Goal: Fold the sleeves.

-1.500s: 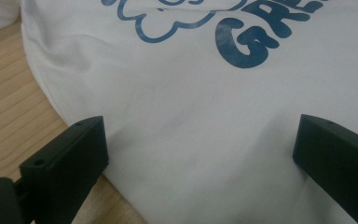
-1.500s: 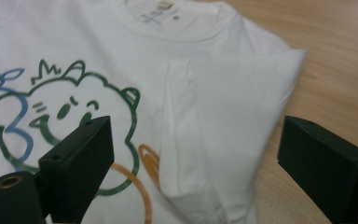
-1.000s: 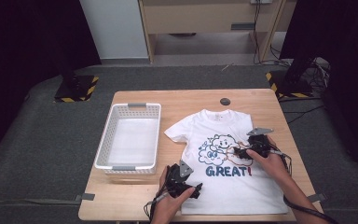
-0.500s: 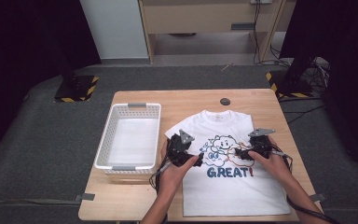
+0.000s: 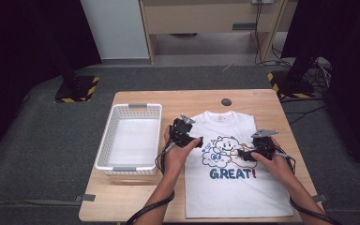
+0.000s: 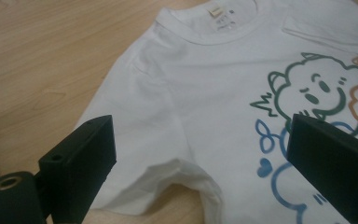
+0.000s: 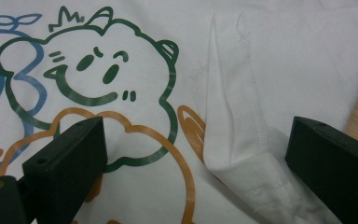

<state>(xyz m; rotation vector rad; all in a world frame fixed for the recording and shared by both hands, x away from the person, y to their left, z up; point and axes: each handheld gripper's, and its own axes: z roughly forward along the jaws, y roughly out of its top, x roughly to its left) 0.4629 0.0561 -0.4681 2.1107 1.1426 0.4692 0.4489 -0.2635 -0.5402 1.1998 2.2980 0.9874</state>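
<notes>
A white T-shirt (image 5: 234, 192) with cartoon clouds and "GREAT!" printed on it lies flat on the wooden table (image 5: 136, 197), collar away from me. My left gripper (image 5: 193, 140) hovers over the shirt's left shoulder. In the left gripper view it (image 6: 200, 135) is open, and the left sleeve (image 6: 168, 154) lies between and below the jaws. My right gripper (image 5: 242, 154) is over the print's right side. In the right gripper view it (image 7: 196, 135) is open above the orange cloud, beside the folded-in right sleeve (image 7: 270, 93).
A white slatted basket (image 5: 104, 145) stands on the left part of the table, close to my left hand. A small dark round disc (image 5: 226, 101) sits near the far edge. Bare wood (image 6: 37, 60) lies left of the shirt.
My left gripper has travelled from the shirt's lower left hem forward to its left sleeve. The right gripper has barely shifted over the print.
</notes>
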